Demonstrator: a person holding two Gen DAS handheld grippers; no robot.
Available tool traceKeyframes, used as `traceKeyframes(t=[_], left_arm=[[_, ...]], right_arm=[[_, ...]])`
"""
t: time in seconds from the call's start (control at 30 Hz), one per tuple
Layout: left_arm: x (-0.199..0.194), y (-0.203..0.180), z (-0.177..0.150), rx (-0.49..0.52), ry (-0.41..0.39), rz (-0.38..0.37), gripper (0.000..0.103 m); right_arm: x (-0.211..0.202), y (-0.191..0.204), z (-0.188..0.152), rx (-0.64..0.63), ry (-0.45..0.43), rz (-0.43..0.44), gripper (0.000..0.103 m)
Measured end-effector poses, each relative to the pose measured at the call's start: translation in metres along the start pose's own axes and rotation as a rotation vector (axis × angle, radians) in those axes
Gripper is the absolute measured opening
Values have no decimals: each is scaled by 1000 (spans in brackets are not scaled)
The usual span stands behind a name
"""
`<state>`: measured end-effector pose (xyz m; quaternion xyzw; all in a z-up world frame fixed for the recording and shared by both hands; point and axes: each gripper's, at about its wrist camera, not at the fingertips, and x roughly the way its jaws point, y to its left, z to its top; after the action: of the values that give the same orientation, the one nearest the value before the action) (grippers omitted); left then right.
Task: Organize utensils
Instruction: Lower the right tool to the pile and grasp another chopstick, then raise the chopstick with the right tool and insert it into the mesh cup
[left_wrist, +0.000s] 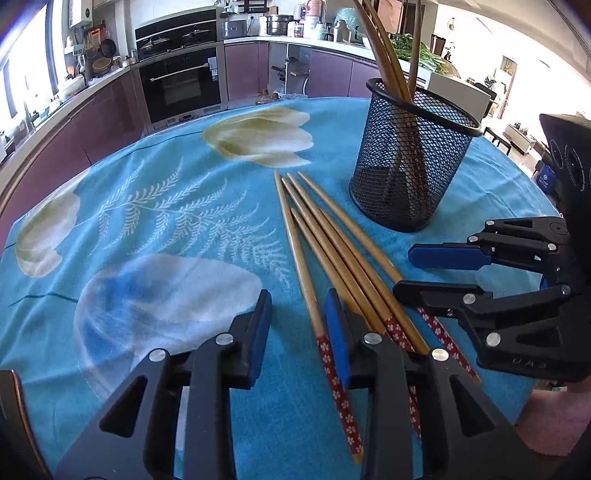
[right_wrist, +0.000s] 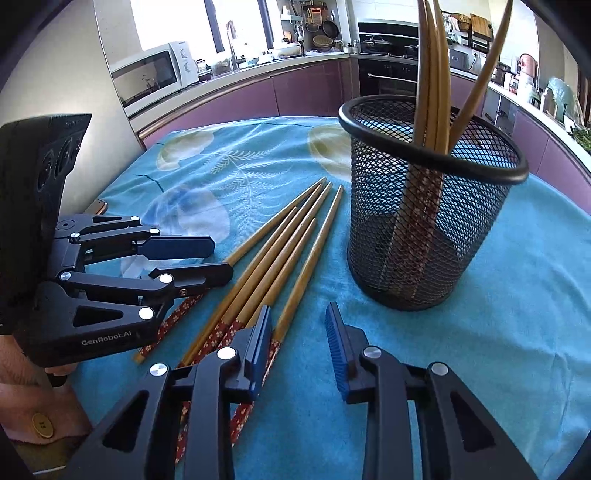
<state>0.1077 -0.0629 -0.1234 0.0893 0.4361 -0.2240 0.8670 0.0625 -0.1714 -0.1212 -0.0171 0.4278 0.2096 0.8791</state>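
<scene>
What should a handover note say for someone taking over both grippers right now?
Left gripper: open, empty, hovering low beside the loose chopsticks.
Right gripper: open, empty, at the other side of the same bundle.
Five bamboo chopsticks with red floral handles lie side by side on the blue floral tablecloth, tips pointing away.
Black round wire-mesh holder stands upright beside them.
Done: four matching chopsticks already stand in the holder, handles down.
Left: pick up the five loose ones and drop them in, probably handles down to match.
</scene>
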Motion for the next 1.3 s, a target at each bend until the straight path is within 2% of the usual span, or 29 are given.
traceKeyframes(t=[0.13, 0.3, 0.37, 0.53, 0.7, 0.9, 1.03, 1.3], left_arm=[[7, 2, 8, -8, 3, 2, 26], [9, 7, 10, -53, -1, 3, 10], [8, 9, 9, -77, -4, -5, 8], [-1, 17, 4, -125, -26, -5, 7], [-13, 18, -2, -134, -36, -47, 7], [-17, 12, -11, -115, -22, -78, 7], [-13, 12, -15, -114, -4, -92, 8], [-5, 13, -10, -76, 20, -96, 14]], right_arm=[[5, 0, 4, 8, -6, -11, 23], [5, -8, 4, 55, -12, 8, 9], [3, -13, 2, 84, -18, 23, 8], [-6, -21, -1, 136, -52, 41, 6], [-22, -23, -2, 123, -88, 88, 6], [-22, -13, -7, 79, -46, 118, 6], [-15, -10, -10, 69, -3, 110, 6], [-4, -11, 0, 56, 10, 73, 12]])
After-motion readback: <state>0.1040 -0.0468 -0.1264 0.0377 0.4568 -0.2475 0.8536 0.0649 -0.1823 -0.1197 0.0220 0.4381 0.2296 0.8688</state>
